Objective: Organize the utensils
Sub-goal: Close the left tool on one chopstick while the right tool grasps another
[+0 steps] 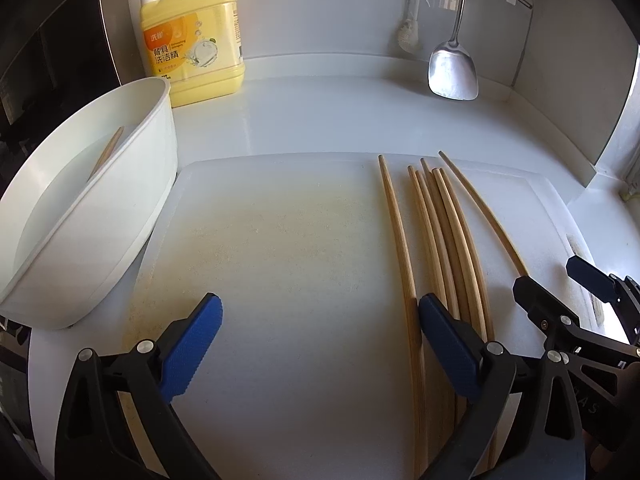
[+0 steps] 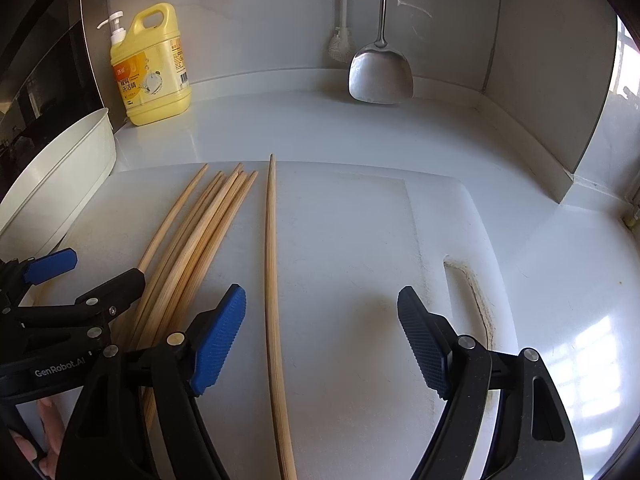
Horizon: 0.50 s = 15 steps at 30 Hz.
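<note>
Countertop, white, glossy, corner position. Cutting board (image 1: 280, 248): white plastic, scuffed and yellow-stained, handle slot at its right edge. Chopsticks (image 1: 448, 240): pale bamboo, slender and tapered, a loose bundle on the board's right half; single chopstick (image 2: 272, 264) apart to their right. Basin (image 1: 132, 184): white, oval, at the board's left edge, one stick inside. Detergent jug (image 1: 200, 44): yellow, pump top. Steel spatula (image 1: 454, 68) hanging on the wall. Left gripper (image 1: 320, 320): blue ribbed pads spread, empty, right pad beside the bundle. Right gripper (image 2: 322, 320): spread, straddling the single chopstick, not touching.
</note>
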Available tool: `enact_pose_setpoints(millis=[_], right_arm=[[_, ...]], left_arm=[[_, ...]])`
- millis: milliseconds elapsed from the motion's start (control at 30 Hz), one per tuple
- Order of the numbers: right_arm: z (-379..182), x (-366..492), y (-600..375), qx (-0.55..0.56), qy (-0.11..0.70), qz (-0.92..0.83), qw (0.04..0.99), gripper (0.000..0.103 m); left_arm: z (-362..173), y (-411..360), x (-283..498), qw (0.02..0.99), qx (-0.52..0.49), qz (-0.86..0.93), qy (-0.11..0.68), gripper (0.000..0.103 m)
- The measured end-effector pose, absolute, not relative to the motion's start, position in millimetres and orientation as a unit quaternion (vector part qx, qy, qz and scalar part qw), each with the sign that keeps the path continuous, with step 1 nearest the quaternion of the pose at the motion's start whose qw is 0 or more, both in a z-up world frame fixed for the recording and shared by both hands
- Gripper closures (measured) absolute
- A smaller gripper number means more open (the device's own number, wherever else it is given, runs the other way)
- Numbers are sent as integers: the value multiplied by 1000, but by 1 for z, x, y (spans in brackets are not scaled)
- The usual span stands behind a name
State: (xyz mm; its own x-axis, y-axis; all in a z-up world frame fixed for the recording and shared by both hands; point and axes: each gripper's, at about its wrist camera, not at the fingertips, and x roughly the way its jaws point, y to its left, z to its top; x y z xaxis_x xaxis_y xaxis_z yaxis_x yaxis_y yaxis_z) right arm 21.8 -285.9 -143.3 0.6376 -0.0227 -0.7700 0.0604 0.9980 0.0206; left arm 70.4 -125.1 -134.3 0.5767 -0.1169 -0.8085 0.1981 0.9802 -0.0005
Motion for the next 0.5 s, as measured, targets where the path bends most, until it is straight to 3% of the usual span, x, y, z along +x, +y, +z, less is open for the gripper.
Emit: enact_pose_setpoints(millis=[133, 267, 400, 467, 500], right_arm=[[-142, 22, -282, 13, 422, -10, 907, 38], [-141, 24, -276, 5, 423, 3, 906, 53], [-140, 21, -268, -11, 418, 18, 908, 67], [-139, 19, -265, -14, 418, 31, 908, 83], [-139, 18, -263, -16, 417, 34, 908, 90]], left_arm=[[-131, -130, 66, 891, 48, -92, 441, 33], [-131, -137, 59, 894, 57, -102, 432, 49], [-131, -148, 51, 895, 69, -119, 425, 79], [-132, -154, 47, 892, 79, -131, 425, 94], [-133, -156, 44, 892, 86, -131, 424, 95]])
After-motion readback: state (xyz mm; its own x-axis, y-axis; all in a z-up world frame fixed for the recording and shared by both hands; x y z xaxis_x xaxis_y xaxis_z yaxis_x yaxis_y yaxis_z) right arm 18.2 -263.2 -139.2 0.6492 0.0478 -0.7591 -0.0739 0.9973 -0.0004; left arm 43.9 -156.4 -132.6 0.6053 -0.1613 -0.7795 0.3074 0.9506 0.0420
